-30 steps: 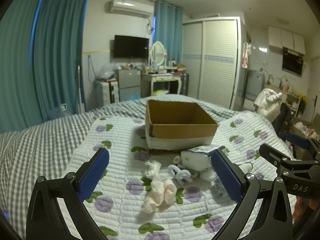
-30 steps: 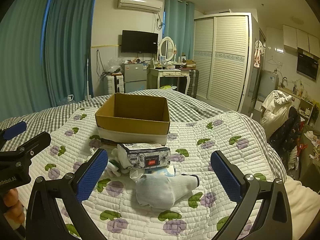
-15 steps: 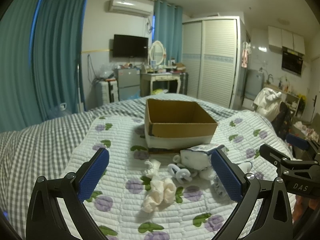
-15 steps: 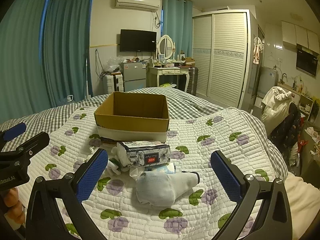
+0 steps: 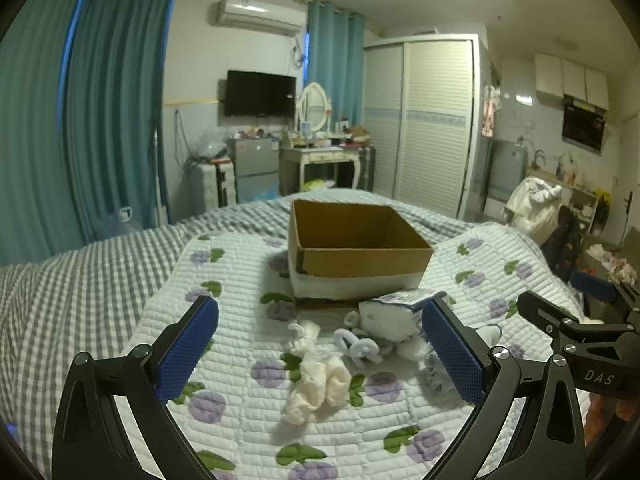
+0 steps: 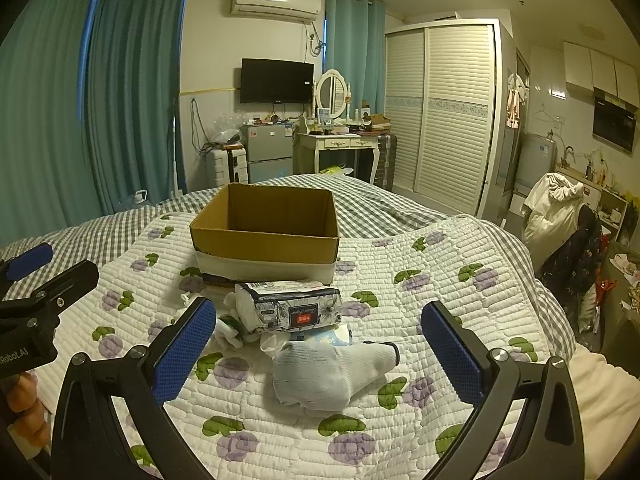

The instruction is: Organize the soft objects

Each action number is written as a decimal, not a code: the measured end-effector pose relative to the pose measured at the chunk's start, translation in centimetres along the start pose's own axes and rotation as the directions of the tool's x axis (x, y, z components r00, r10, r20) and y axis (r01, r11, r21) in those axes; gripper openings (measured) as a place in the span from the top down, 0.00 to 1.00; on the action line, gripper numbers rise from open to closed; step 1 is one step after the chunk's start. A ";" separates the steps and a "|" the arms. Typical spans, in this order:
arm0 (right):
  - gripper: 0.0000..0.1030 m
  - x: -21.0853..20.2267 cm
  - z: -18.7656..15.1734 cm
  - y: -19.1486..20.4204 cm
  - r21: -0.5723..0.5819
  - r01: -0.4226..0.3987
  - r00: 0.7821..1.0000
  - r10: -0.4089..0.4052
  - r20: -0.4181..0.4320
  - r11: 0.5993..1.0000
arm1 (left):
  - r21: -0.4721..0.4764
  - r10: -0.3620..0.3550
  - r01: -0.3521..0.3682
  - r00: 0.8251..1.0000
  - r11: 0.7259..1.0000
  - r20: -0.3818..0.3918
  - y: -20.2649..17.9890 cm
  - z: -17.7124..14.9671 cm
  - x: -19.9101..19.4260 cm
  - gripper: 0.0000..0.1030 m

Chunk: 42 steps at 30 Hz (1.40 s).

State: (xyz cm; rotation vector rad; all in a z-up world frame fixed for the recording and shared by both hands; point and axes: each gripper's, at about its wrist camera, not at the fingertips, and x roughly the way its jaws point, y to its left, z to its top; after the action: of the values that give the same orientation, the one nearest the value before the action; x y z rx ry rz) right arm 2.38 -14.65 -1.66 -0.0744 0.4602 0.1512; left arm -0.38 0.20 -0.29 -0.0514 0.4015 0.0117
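Two claws, both spread wide and holding nothing, hover over the quilt (image 6: 460,248) as we line up the first pick. Our right gripper (image 6: 320,344) frames the white sock (image 6: 328,372), which lies flat just ahead and between the blue pads (image 6: 452,356), a touch nearer the left one. To do this well, we would drop straight down over the sock's thick middle, get the pads low enough to bite fabric rather than skim it, and take care not to pinch the quilt beneath. Beyond the sock sits the tissue pack (image 6: 288,308), touching or nearly touching it, so a clean lift should leave that pack alone. Past the pack stands the open box (image 6: 264,236), apparently empty from here, which we judge to be the drop spot. Over on the left gripper (image 5: 320,348), the cream sock (image 5: 318,384) lies between the fingers, slightly below centre, with a pale blue-white bundle (image 5: 360,348) just beyond it and the tissue pack off toward the right pad. The box rises behind that pile, well apart from the claw.
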 end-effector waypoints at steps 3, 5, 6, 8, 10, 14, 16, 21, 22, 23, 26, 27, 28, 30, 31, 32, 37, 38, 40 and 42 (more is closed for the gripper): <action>0.00 -0.2 0.0 0.1 -0.004 0.007 1.000 -0.007 0.001 1.000 | 0.002 -0.004 0.004 1.000 1.000 0.002 -0.3 0.1 -0.4 0.00; 0.00 -0.4 0.0 0.0 -0.004 0.010 1.000 -0.010 -0.003 1.000 | 0.004 -0.006 0.006 1.000 1.000 -0.003 -0.3 0.5 -0.5 0.00; 0.00 -0.5 0.1 0.0 -0.003 0.010 1.000 -0.010 -0.003 1.000 | 0.007 0.001 -0.001 1.000 1.000 -0.005 -0.5 0.6 -0.7 0.00; 0.00 -1.0 0.2 -0.2 0.001 0.011 1.000 -0.011 -0.001 1.000 | 0.006 -0.002 0.002 1.000 1.000 -0.007 -0.4 0.8 -1.0 0.00; 0.00 -1.5 0.3 -0.3 0.002 0.012 1.000 -0.012 0.004 1.000 | 0.004 -0.009 0.009 1.000 1.000 -0.005 -0.5 0.9 -1.5 0.00; 0.00 -2.5 0.4 -0.6 -0.003 0.009 1.000 -0.009 0.011 1.000 | 0.003 -0.008 0.008 1.000 1.000 -0.011 -0.4 0.7 -2.2 0.00; 0.00 -2.5 0.2 -0.6 -0.005 0.002 1.000 -0.002 0.006 1.000 | -0.010 0.001 -0.001 1.000 1.000 -0.031 0.1 0.3 -1.9 0.00; 0.00 -1.0 -1.1 -0.2 -0.017 -0.028 0.998 0.027 -0.055 0.999 | -0.037 0.016 -0.020 0.995 0.999 -0.102 1.3 -1.6 -0.1 0.00; 0.01 -0.4 -1.6 0.0 -0.024 -0.028 0.997 0.026 -0.074 0.999 | -0.033 0.021 -0.026 0.992 0.999 -0.122 1.4 -2.3 0.5 0.00; 0.02 0.4 -2.1 0.2 -0.030 -0.029 0.995 0.026 -0.096 0.999 | -0.029 0.026 -0.031 0.989 0.999 -0.143 1.5 -2.9 1.3 0.00; 0.04 2.9 -3.8 0.5 -0.035 -0.036 0.985 0.030 -0.168 0.999 | -0.027 0.032 -0.038 0.979 0.999 -0.203 1.6 -4.6 3.3 0.01; 0.05 3.7 -4.3 0.6 -0.036 -0.040 0.982 0.032 -0.187 0.999 | -0.029 0.032 -0.039 0.974 0.999 -0.222 1.6 -5.1 3.9 0.01; 0.07 4.6 -4.9 0.7 -0.038 -0.044 0.978 0.035 -0.207 0.998 | -0.031 0.029 -0.038 0.969 0.999 -0.245 1.5 -5.8 4.7 0.01; 0.08 6.3 -5.9 0.7 -0.040 -0.044 0.969 0.033 -0.244 0.998 | -0.030 0.019 -0.028 0.959 0.999 -0.283 1.3 -6.8 6.1 0.01; 0.12 7.1 -6.5 0.7 -0.039 -0.039 0.965 0.027 -0.261 0.998 | -0.027 0.018 -0.027 0.955 0.999 -0.297 1.2 -7.0 6.5 0.01; 0.15 7.8 -6.9 0.7 -0.036 -0.037 0.961 0.025 -0.276 0.999 | -0.023 0.017 -0.026 0.951 0.999 -0.310 1.1 -7.2 7.0 0.01; 0.17 10.6 -7.7 0.1 -0.009 -0.048 0.946 0.042 -0.321 0.999 | -0.029 0.004 -0.015 0.938 0.999 -0.345 0.9 -7.9 9.5 0.01; 0.17 11.1 -7.7 0.1 -0.003 -0.050 0.945 0.046 -0.324 0.999 | -0.035 -0.002 -0.011 0.936 0.999 -0.353 0.9 -7.9 10.1 0.01; 0.17 12.0 -7.6 0.2 0.003 -0.054 0.942 0.052 -0.331 0.999 | -0.057 -0.017 -0.004 0.929 0.998 -0.370 1.0 -8.0 11.4 0.01; 0.24 12.7 -7.7 0.3 0.001 -0.044 0.940 0.042 -0.339 0.999 | -0.080 -0.033 0.003 0.923 0.997 -0.383 1.4 -8.2 12.4 0.06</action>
State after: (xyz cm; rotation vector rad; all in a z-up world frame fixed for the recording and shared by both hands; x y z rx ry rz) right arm 10.22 -13.51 -14.20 -0.0977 0.8062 0.1842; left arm 7.77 1.14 -12.77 -0.1356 0.7948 -0.0009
